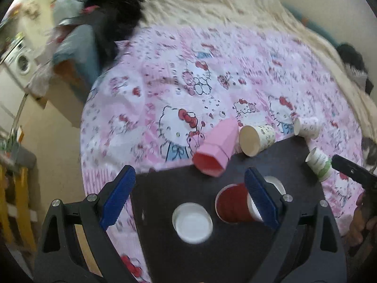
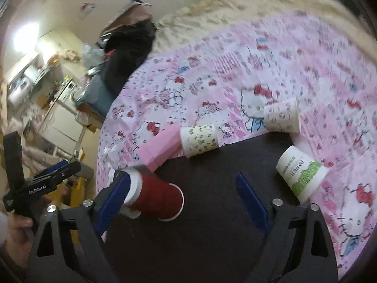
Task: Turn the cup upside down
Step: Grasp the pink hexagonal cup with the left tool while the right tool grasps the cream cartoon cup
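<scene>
Left gripper [image 1: 188, 200] released, jaws wide over the dark board [image 1: 235, 247]. Right gripper [image 2: 186, 202] released, empty. Red cup [image 2: 160, 198] on its side at 9 o'clock, against the left pad. Farther, at 12, pink box [image 2: 160, 148].

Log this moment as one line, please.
task: flip cup | left gripper: open, empty | right gripper: open, empty | red plastic cup: on its side on dark board, ungripped | flip: not done
</scene>
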A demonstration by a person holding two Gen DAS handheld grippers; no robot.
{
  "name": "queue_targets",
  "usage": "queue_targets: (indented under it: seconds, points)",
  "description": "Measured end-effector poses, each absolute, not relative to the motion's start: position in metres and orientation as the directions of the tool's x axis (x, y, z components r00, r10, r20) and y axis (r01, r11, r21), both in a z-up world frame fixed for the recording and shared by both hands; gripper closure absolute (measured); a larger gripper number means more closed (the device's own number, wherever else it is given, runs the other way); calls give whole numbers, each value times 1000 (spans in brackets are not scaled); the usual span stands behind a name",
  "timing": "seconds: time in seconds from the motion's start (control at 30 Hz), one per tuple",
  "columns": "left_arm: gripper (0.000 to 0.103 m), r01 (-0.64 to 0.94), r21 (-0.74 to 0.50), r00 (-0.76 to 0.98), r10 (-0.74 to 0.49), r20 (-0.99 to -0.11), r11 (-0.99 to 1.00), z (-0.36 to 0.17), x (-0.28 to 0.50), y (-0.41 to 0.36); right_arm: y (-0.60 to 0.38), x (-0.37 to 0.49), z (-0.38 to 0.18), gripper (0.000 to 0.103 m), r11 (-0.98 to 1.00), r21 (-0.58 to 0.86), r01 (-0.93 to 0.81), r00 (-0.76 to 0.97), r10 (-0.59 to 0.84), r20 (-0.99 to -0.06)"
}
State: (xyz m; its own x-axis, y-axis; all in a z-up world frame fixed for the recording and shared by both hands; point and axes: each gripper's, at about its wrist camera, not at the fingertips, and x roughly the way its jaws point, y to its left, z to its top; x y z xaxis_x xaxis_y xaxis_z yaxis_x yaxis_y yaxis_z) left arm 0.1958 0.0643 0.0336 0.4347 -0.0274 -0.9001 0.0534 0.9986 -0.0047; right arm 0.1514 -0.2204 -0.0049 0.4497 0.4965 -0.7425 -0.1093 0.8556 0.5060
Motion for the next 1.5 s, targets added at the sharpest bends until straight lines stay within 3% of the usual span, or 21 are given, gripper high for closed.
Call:
queue_targets:
  seconds: [0.07, 0.13, 0.27, 0.37, 0.53, 0.83, 0.93, 1.0, 1.03, 1.27, 1.5]
  points:
    - [11, 101, 33, 334, -3, -943, 994, 20, 222, 57, -223, 172, -16, 24, 851, 522, -59, 418, 496, -761]
    - [12, 150, -8, 221, -42, -974, 989, 5, 247, 50, -225, 192, -30, 27, 835, 550, -6, 387, 509, -769]
    - [12, 248, 76, 183, 30, -983, 966, -19, 279, 29, -226, 229, -75, 34, 743, 645, 179, 287, 587, -757]
    - [12, 331, 109, 129, 69, -989, 937, -44, 298, 9, -219, 245, -105, 49, 678, 682, 273, 225, 644, -731]
    - [13, 409, 99, 53, 84, -995, 907, -79, 321, -14, -215, 261, -144, 49, 548, 722, 423, 205, 718, -665]
    - [16, 448, 97, -12, 115, -993, 889, -119, 340, -31, -215, 274, -173, 45, 450, 703, 551, 248, 716, -653]
    - [23, 471, 86, -38, 117, -992, 878, -129, 340, -37, -210, 284, -182, 40, 440, 704, 558, 246, 722, -646]
    - [42, 475, 71, -56, 110, -992, 877, -136, 341, -41, -206, 291, -187, 37, 436, 705, 559, 238, 730, -641]
    - [44, 468, 70, -67, 114, -991, 881, -140, 342, -41, -205, 292, -189, 36, 430, 705, 563, 241, 731, -638]
    - [45, 478, 65, -18, 84, -996, 876, -140, 338, -37, -198, 304, -195, 36, 435, 723, 536, 258, 731, -631]
    - [45, 369, 80, 117, 39, -992, 926, -111, 331, -5, -191, 306, -183, 40, 518, 762, 388, 289, 717, -634]
